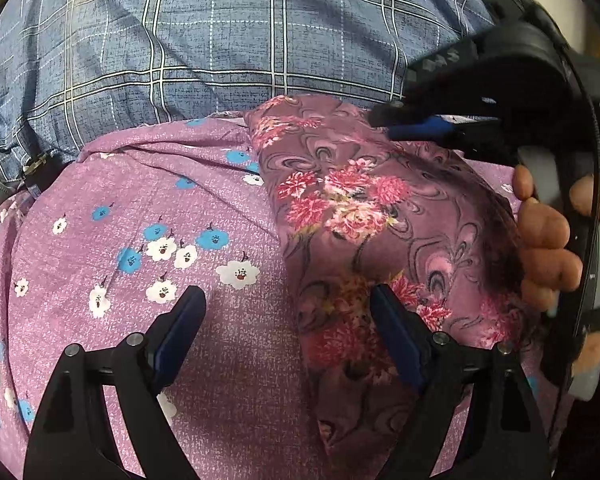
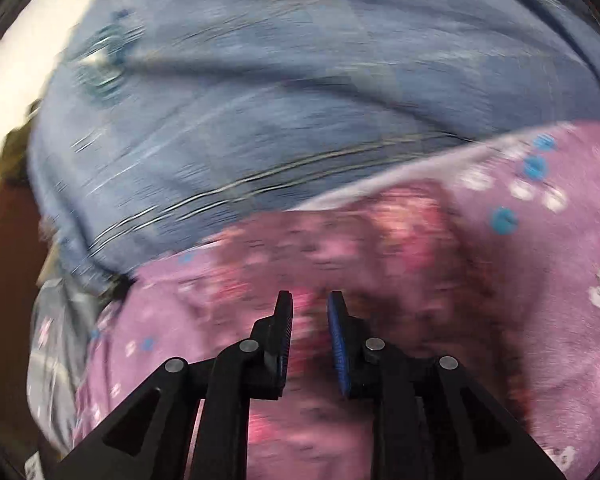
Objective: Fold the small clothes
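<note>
A small dark-mauve garment with pink flowers (image 1: 364, 216) lies folded in a long strip on a purple flowered cloth (image 1: 148, 216). My left gripper (image 1: 286, 300) is open just above the near end of the garment, one finger over the purple cloth and one over the garment. My right gripper (image 1: 384, 124) shows at the garment's far right corner, held by a hand (image 1: 548, 240). In the blurred right wrist view the right gripper (image 2: 310, 304) has its jaws a narrow gap apart above the garment (image 2: 340, 248), with nothing visibly between them.
The person's blue checked shirt (image 1: 220, 40) fills the far side, right behind the cloth's edge, and also shows in the right wrist view (image 2: 260, 100). A grey item (image 2: 52, 340) lies at the left edge of the purple cloth (image 2: 540, 280).
</note>
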`<action>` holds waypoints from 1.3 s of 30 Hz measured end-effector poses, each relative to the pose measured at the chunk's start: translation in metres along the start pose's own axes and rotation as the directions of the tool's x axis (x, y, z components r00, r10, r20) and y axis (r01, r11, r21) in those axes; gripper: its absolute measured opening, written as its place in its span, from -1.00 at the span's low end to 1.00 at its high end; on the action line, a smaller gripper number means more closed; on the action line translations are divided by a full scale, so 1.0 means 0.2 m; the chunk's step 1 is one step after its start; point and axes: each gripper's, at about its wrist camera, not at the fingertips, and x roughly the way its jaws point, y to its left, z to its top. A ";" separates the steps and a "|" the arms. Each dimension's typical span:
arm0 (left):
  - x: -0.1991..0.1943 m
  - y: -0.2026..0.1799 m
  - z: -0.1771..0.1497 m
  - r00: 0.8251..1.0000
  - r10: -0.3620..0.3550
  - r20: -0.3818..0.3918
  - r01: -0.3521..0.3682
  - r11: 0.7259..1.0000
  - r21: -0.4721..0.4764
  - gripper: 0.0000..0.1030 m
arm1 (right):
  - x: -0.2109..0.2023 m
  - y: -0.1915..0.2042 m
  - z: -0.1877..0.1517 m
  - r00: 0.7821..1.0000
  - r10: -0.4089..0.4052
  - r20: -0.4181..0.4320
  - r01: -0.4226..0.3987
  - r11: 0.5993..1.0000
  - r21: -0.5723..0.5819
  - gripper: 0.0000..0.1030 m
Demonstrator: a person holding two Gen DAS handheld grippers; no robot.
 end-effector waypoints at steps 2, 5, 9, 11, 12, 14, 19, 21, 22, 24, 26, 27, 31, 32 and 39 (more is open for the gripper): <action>-0.01 0.01 -0.01 1.000 -0.006 0.001 0.006 1.000 -0.001 0.65 | 0.05 0.05 -0.02 0.999 0.032 -0.026 -0.033 0.999 -0.032 -0.53; -0.02 0.04 -0.02 0.999 -0.035 -0.005 0.035 0.999 -0.029 0.65 | 0.21 0.04 -0.12 0.994 0.014 -0.112 -0.019 0.999 -0.047 -0.47; -0.07 0.14 0.00 0.999 -0.025 0.034 0.028 0.994 -0.107 0.65 | 0.08 0.10 -0.17 0.997 -0.016 -0.070 0.010 0.996 -0.094 -0.42; -0.09 0.15 0.02 0.999 -0.008 0.048 0.013 0.993 -0.115 0.65 | -0.03 0.10 -0.22 0.999 -0.025 -0.029 0.023 0.996 -0.081 -0.42; -0.08 0.15 0.03 0.999 -0.004 0.041 0.008 0.994 -0.106 0.65 | -0.07 0.08 -0.25 0.998 -0.052 -0.020 0.050 0.995 -0.088 -0.42; -0.01 0.10 0.01 1.000 0.011 -0.026 -0.012 0.999 -0.047 0.66 | -0.11 0.10 -0.32 0.988 -0.156 -0.018 0.152 0.979 -0.135 -0.42; -0.02 0.10 0.00 1.000 -0.003 -0.030 0.001 0.997 -0.077 0.65 | -0.24 0.16 -0.51 0.957 -0.289 0.038 0.290 0.930 -0.228 -0.42; -0.03 0.13 0.01 1.000 -0.004 0.001 0.005 0.995 -0.103 0.65 | -0.31 0.17 -0.53 0.953 -0.297 0.060 0.303 0.927 -0.220 -0.42; -0.03 0.14 0.01 1.000 0.002 0.008 -0.001 0.994 -0.109 0.65 | -0.37 0.16 -0.55 0.948 -0.305 0.094 0.319 0.926 -0.203 -0.42; -0.03 0.14 0.01 1.000 0.003 0.013 -0.002 0.993 -0.116 0.65 | -0.41 0.14 -0.56 0.913 -0.382 0.145 0.404 0.897 -0.182 -0.40; 0.00 0.13 0.02 1.000 0.008 0.001 -0.008 0.994 -0.109 0.65 | -0.37 0.09 -0.57 0.883 -0.452 0.128 0.469 0.866 -0.173 -0.35; 0.02 0.12 0.02 1.000 0.010 -0.005 -0.011 0.995 -0.101 0.66 | -0.32 0.04 -0.58 0.876 -0.474 0.090 0.483 0.858 -0.176 -0.34; 0.03 0.09 0.04 0.999 0.039 0.001 -0.038 0.996 -0.082 0.65 | -0.27 -0.03 -0.60 0.878 -0.467 0.099 0.478 0.856 -0.198 -0.30; 0.01 0.09 0.05 0.999 0.041 0.017 -0.039 0.996 -0.083 0.65 | -0.27 -0.03 -0.59 0.883 -0.459 0.097 0.469 0.861 -0.198 -0.31; 0.05 0.04 0.08 0.998 0.059 0.036 -0.057 0.998 -0.040 0.66 | -0.40 -0.15 -0.54 0.922 -0.362 0.134 0.376 0.921 -0.103 -0.34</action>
